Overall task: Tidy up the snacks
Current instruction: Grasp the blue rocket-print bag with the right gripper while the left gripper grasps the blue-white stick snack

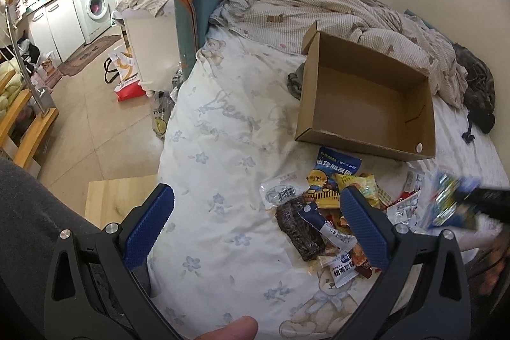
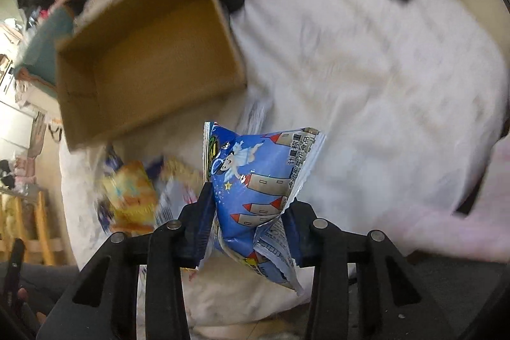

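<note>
A bed in floral white cotton fills both views. On it sits 1 open brown cardboard box, its inside bare. Just in front lies a heap of crinkly snack packets, sharp only in the left view. The left gripper hangs released above the sheet. The right gripper is clenched on a glossy blue packet, a blur in the left view.
</note>
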Demonstrator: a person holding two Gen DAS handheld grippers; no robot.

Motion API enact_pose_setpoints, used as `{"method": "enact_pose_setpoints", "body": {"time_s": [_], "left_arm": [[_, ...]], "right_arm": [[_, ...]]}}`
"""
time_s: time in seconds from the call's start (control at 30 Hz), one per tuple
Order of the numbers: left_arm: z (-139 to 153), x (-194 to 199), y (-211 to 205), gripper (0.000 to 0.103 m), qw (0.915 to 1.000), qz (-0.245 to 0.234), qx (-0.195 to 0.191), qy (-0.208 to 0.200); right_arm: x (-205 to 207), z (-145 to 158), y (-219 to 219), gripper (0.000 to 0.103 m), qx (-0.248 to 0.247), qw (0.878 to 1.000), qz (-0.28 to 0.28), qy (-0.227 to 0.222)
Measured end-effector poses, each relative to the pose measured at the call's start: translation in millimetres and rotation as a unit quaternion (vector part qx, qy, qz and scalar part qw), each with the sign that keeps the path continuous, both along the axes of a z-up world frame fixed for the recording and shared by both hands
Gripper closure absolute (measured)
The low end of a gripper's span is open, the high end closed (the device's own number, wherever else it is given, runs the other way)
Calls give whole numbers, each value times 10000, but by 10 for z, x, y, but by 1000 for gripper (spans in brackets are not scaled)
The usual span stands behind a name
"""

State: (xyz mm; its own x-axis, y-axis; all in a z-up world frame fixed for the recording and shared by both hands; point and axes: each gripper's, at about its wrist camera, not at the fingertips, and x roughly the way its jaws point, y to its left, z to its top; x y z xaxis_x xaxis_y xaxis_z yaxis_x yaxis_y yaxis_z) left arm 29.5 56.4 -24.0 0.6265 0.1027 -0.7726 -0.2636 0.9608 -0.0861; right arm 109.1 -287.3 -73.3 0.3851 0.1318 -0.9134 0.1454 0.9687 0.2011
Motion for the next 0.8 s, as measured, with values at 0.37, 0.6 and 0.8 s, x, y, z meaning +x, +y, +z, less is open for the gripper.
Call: {"method": "enact_pose_setpoints", "body": {"time_s": [0.37,0.6,0.8], "left_arm": [[-410,363,38,12,9887,192,-938,1153],[-853,575,-355,36,9675,192,-1706,1855],[-1178,663,-509,57,9529,499,-1952,2265]], "right_arm": [[116,582,28,62,1020,9871,194,-1216],[73,338,-65,62,1444,9866,-146,-747],[22,324,-158,62,1487,9860,-303,-697]]}}
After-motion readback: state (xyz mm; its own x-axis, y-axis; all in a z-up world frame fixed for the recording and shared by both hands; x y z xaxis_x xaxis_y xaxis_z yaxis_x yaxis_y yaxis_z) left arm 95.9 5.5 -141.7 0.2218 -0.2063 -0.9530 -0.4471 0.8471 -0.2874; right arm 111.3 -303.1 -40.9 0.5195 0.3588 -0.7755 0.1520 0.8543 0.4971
